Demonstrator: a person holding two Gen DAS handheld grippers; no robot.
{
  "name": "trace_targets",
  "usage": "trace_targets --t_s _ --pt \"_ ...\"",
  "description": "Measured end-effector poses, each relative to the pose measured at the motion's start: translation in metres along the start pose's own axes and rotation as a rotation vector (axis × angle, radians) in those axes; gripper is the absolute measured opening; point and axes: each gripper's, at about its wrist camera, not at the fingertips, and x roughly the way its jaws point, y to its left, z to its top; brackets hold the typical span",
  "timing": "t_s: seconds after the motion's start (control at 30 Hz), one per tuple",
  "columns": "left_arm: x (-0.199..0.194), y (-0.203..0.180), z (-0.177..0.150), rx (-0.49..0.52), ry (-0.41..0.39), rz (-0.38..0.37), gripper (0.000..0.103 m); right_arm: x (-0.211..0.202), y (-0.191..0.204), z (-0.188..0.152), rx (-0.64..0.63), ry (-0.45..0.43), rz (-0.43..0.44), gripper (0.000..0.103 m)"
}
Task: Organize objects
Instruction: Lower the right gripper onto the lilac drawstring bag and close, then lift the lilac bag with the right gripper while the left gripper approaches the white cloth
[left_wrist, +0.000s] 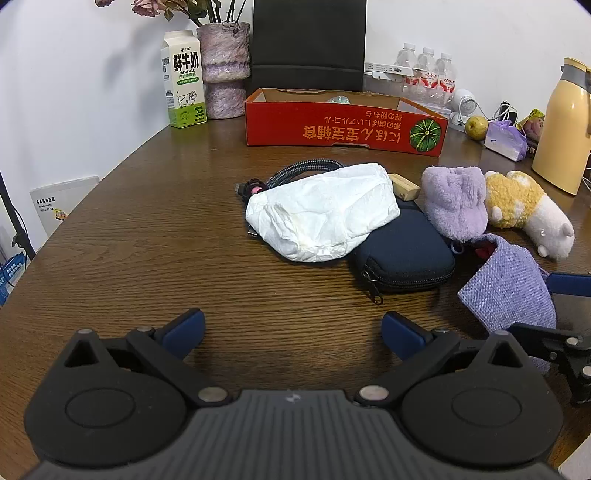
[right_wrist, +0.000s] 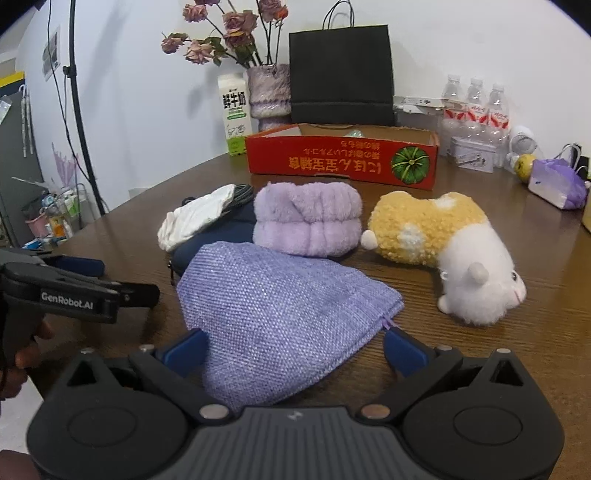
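Observation:
My left gripper (left_wrist: 293, 332) hovers open over bare table, short of a crumpled white cloth (left_wrist: 321, 214) that lies partly on a navy zip case (left_wrist: 406, 258). My right gripper (right_wrist: 294, 347) is open, with a purple woven pouch (right_wrist: 280, 317) lying flat between its fingers. Beyond the pouch sit a fluffy lilac item (right_wrist: 308, 218) and a yellow-and-white plush animal (right_wrist: 443, 243) on its side. A red cardboard box (right_wrist: 340, 158) stands open at the back. A black braided cable (left_wrist: 303, 168) and a small wooden block (left_wrist: 404, 186) lie behind the white cloth.
Along the back wall stand a milk carton (left_wrist: 184, 81), a vase of dried flowers (left_wrist: 225, 70), a black paper bag (right_wrist: 341, 74) and water bottles (right_wrist: 476, 107). A yellow flask (left_wrist: 565, 129), a pear (left_wrist: 476, 127) and a tissue pack (right_wrist: 557, 182) crowd the right side.

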Motion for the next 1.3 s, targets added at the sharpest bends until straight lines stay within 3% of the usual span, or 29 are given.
trace_targets --t_s 0.07,0.23,0.43,0.57,0.67,0.93,1.07,1.17,1.2,1.23,1.3 --pt "0.0 0.0 0.0 0.002 -0.003 0.0 0.103 -0.003 0.0 -0.002 0.001 -0.014 -0.014 0.094" --pt "0.0 0.0 -0.001 0.005 -0.01 0.0 0.103 -0.013 -0.008 -0.003 0.065 -0.041 0.032 0.05" --pt "-0.001 -0.001 -0.001 0.005 -0.011 0.0 0.103 -0.028 -0.014 -0.008 0.079 -0.084 0.018 0.023" --pt "-0.001 -0.001 -0.002 0.004 -0.013 0.001 0.103 -0.042 -0.016 -0.005 0.071 -0.14 -0.008 0.011" --pt "-0.001 -0.001 -0.001 0.001 -0.013 0.003 0.103 -0.052 -0.019 -0.002 0.069 -0.2 -0.039 0.007" --pt "-0.003 -0.002 -0.001 -0.011 -0.008 0.008 0.103 -0.065 -0.03 0.004 0.073 -0.279 -0.046 0.004" --pt "-0.002 -0.004 0.001 -0.012 0.003 0.02 0.103 -0.075 -0.038 0.008 0.078 -0.31 -0.037 0.004" --pt "-0.002 -0.005 0.001 -0.014 0.004 0.023 0.103 -0.068 -0.041 0.006 0.072 -0.229 -0.029 0.014" --pt "-0.002 -0.006 0.001 -0.015 0.003 0.024 0.103 -0.065 -0.042 0.004 0.069 -0.2 -0.036 0.03" --pt "-0.001 -0.006 0.001 -0.015 0.002 0.024 0.103 -0.062 -0.043 0.002 0.072 -0.173 -0.043 0.059" --pt "-0.001 -0.006 0.001 -0.014 0.003 0.024 0.103 -0.059 -0.045 -0.001 0.093 -0.155 -0.063 0.095"
